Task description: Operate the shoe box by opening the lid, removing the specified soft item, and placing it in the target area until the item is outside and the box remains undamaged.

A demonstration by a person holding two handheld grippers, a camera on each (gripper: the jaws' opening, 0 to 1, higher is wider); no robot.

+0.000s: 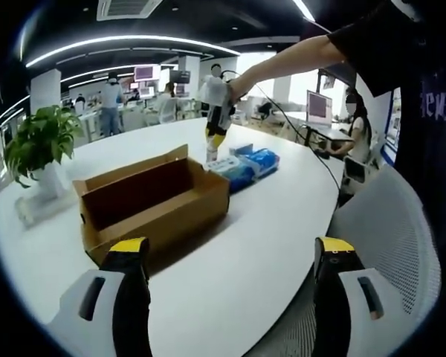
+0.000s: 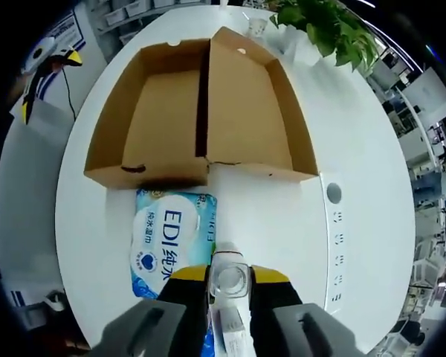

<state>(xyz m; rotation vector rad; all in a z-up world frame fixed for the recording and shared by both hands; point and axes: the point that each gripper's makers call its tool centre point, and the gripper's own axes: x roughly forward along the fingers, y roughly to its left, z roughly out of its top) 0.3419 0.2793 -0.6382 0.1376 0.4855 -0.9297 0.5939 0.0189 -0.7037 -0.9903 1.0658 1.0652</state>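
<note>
The brown cardboard shoe box (image 1: 156,197) lies open on the white table, its lid folded flat beside the tray (image 2: 201,111), and both halves look bare inside. A blue wet-wipe pack (image 2: 171,242) lies just outside the box's front wall and appears again beyond the box (image 1: 247,167). My right gripper (image 2: 230,275) is shut on a white tube with a clear cap (image 2: 229,281), held over the pack's edge. It hangs from a person's arm above the pack (image 1: 217,123). My left gripper (image 1: 230,249) stands open and holds nothing, on the near side of the box.
A potted plant (image 1: 41,141) stands at the table's left end. A white mesh chair (image 1: 390,223) sits by the table edge on the right. A row of sockets (image 2: 334,245) is set into the tabletop. People sit and stand at desks behind.
</note>
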